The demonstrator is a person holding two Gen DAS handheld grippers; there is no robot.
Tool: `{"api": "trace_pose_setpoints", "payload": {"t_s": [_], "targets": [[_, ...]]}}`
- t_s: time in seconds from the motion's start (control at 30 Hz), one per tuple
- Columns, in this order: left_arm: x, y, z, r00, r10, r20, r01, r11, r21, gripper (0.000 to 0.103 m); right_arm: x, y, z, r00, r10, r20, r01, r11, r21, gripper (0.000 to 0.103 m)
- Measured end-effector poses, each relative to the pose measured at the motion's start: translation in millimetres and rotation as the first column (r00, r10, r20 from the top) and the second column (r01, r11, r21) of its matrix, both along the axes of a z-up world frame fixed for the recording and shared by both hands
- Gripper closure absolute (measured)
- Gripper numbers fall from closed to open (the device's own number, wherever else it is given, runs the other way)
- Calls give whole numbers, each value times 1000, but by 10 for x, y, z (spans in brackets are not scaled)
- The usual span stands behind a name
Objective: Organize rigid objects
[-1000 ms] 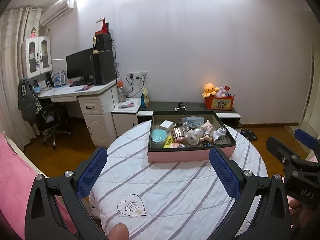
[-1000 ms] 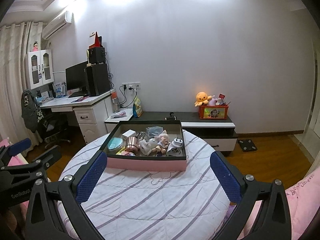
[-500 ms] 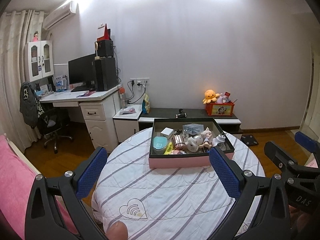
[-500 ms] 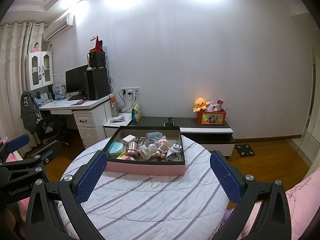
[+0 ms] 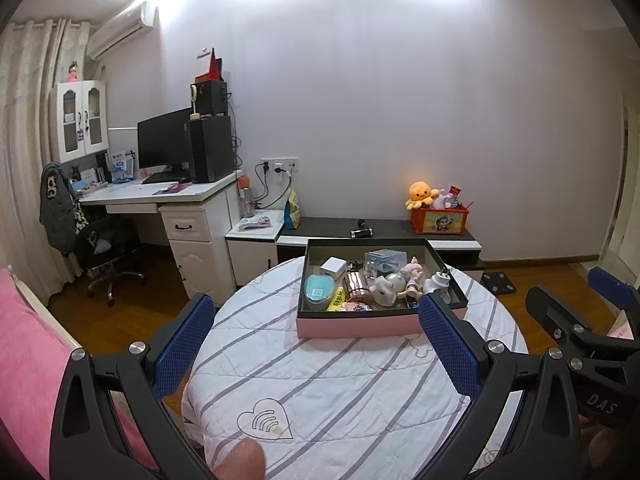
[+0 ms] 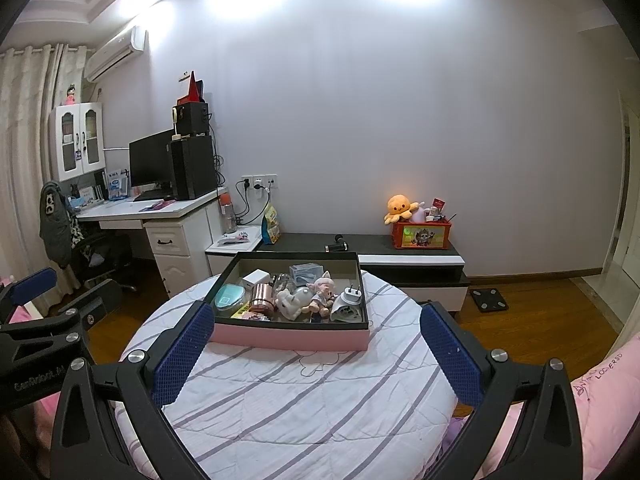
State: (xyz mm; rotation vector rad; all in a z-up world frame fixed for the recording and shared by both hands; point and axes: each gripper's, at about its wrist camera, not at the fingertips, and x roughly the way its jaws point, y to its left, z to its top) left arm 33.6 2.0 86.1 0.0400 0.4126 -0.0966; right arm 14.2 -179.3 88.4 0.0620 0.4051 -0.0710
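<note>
A pink box point(image 5: 360, 326) point(image 6: 292, 338) with a dark rim stands at the far side of a round table point(image 5: 340, 392) point(image 6: 300, 400) covered in a striped cloth. In it lie a teal case point(image 5: 318, 290) point(image 6: 229, 297), a white cube point(image 5: 333, 267) point(image 6: 256, 279), a copper cup point(image 6: 262, 297), a pig doll point(image 5: 412, 274) point(image 6: 323, 289), a white plug adapter point(image 5: 436, 280) point(image 6: 348, 304) and a clear box point(image 5: 384, 258). My left gripper point(image 5: 316, 344) and right gripper point(image 6: 312, 350) are both open and empty, held above the near table, short of the box.
A white desk point(image 5: 160, 196) with monitor and an office chair point(image 5: 104, 248) stand at the left. A low black cabinet point(image 6: 400, 248) with a red toy box point(image 6: 422, 236) runs along the back wall. Pink bedding point(image 5: 28, 344) point(image 6: 600, 392) flanks the table.
Both grippers have pulled back and risen slightly; the table and box look smaller and farther. Jaws stayed open.
</note>
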Motion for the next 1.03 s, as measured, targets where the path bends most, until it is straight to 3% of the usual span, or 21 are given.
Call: {"api": "trace_pose_setpoints", "payload": {"t_s": [1.03], "targets": [[-19, 17, -1, 999, -37, 35, 38, 999, -16, 0, 32, 24, -9, 1000, -2, 2, 2, 1000, -5, 0]]}}
